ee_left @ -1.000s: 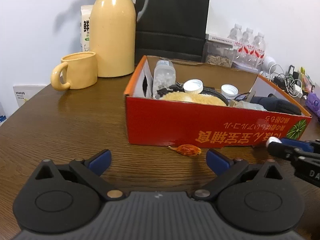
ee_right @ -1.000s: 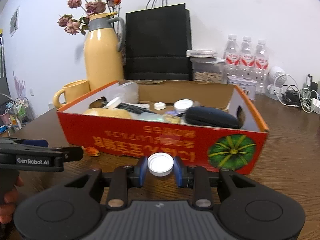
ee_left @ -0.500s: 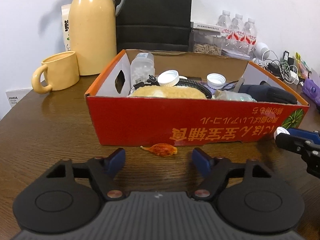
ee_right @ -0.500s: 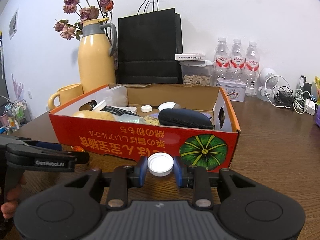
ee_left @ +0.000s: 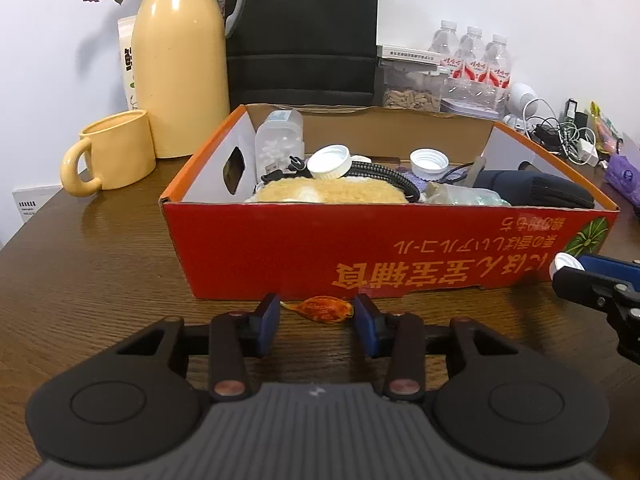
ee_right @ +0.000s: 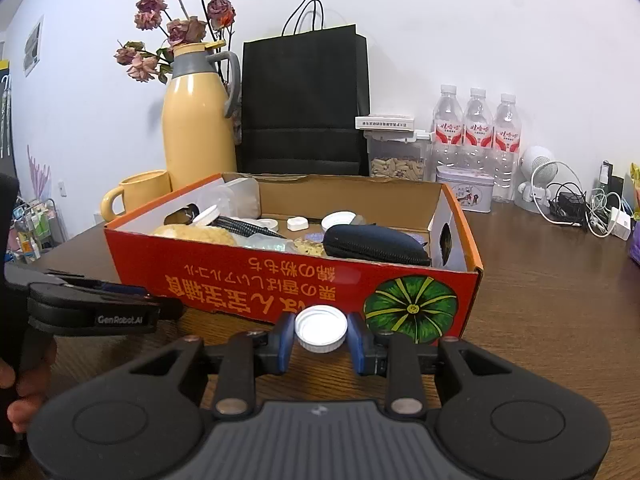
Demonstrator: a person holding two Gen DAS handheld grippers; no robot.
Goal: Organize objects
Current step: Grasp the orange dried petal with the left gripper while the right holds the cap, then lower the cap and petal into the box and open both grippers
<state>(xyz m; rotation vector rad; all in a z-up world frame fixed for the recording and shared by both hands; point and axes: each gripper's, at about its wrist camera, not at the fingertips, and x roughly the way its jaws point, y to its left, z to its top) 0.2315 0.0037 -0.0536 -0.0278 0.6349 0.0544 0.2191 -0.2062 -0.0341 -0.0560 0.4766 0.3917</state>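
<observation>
A red cardboard box (ee_left: 400, 252) (ee_right: 280, 276) stands on the wooden table, holding white caps, a black cable, a yellow sponge and a dark pouch. A small orange wrapped candy (ee_left: 320, 309) lies on the table against the box's front wall. My left gripper (ee_left: 316, 322) sits low with its blue pads on either side of the candy, close to its ends, and I cannot tell whether they touch it. My right gripper (ee_right: 321, 338) is shut on a white bottle cap (ee_right: 321, 328) and holds it in front of the box's right end. It shows in the left wrist view (ee_left: 576, 276) too.
A yellow mug (ee_left: 108, 152) and a tall yellow thermos (ee_left: 180, 60) stand behind the box's left side, a black paper bag (ee_right: 304, 100) behind it. Water bottles (ee_right: 476, 128), a tin and tangled cables (ee_right: 576, 208) are at the back right.
My left gripper has moved forward to the candy and its jaws have narrowed around it. My right gripper has drifted right along the box front, still holding the cap.
</observation>
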